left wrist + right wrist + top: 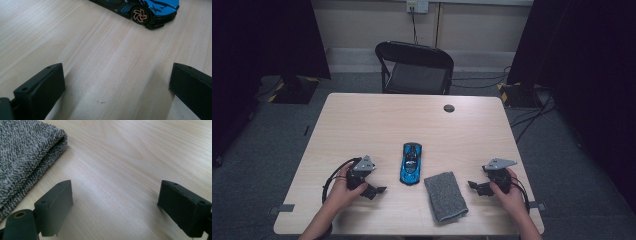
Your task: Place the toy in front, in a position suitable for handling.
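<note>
A blue and black toy car point(411, 163) lies on the pale wooden table point(377, 120), near the front middle. Just right of it lies a folded grey cloth point(445, 196). My left gripper point(379, 190) rests on the table left of the car, jaws wide open over bare wood; the left gripper view shows the car's end and a wheel point(140, 11) ahead. My right gripper point(472, 185) sits right of the cloth, pointing toward it, open with nothing between its jaws. The cloth's edge point(22, 157) lies just beyond my right gripper's left jaw.
A small dark round cap point(449, 108) sits near the table's far edge. A black folding chair point(416, 67) stands behind the table. Cables run over the grey carpet at the back right.
</note>
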The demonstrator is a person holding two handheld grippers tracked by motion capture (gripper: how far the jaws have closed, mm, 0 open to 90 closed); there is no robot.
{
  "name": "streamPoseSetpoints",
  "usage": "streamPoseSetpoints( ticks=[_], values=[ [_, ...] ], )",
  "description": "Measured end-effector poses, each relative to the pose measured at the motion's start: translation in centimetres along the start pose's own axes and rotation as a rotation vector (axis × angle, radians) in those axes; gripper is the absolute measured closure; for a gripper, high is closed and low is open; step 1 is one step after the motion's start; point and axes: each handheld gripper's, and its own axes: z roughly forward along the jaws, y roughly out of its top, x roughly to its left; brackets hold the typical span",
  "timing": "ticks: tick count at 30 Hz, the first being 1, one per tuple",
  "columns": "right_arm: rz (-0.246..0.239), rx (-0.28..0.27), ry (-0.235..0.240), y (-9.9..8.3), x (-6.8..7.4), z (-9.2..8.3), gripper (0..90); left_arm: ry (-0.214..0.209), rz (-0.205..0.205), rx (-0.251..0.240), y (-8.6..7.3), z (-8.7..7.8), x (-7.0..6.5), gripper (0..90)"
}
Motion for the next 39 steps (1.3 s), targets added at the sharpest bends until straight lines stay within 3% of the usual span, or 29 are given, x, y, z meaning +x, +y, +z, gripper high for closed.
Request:
streamPoseSetpoints(
  ticks=[21,23,26,32,36,37,39],
  values=[
    [-0.001,0.002,0.002,0.0,0.0,0.0,12.1,0.000,0.000,0.000,0.0,0.0,0.0,0.0],
    [0.009,0.033,-0.001,0.3,0.0,-0.2,14.9,0.000,0.000,0.000,0.0,0.0,0.0,0.0],
    [0.022,0.034,0.011,0.7,0.5,-0.3,15.4,0.000,0.000,0.000,0.0,0.0,0.0,0.0],
    [-0.002,-0.021,0.057,3.0,2.8,-1.5,16.4,0.000,0.000,0.000,0.0,0.0,0.0,0.0],
    [-0.057,-0.037,0.098,4.5,5.5,-1.6,26.5,0.000,0.000,0.000,0.0,0.0,0.0,0.0],
    [-0.057,-0.037,0.098,4.5,5.5,-1.6,26.5,0.000,0.000,0.000,0.0,0.0,0.0,0.0],
    [-0.074,-0.050,0.136,5.1,7.5,-0.8,26.8,0.000,0.000,0.000,0.0,0.0,0.0,0.0]
  ],
)
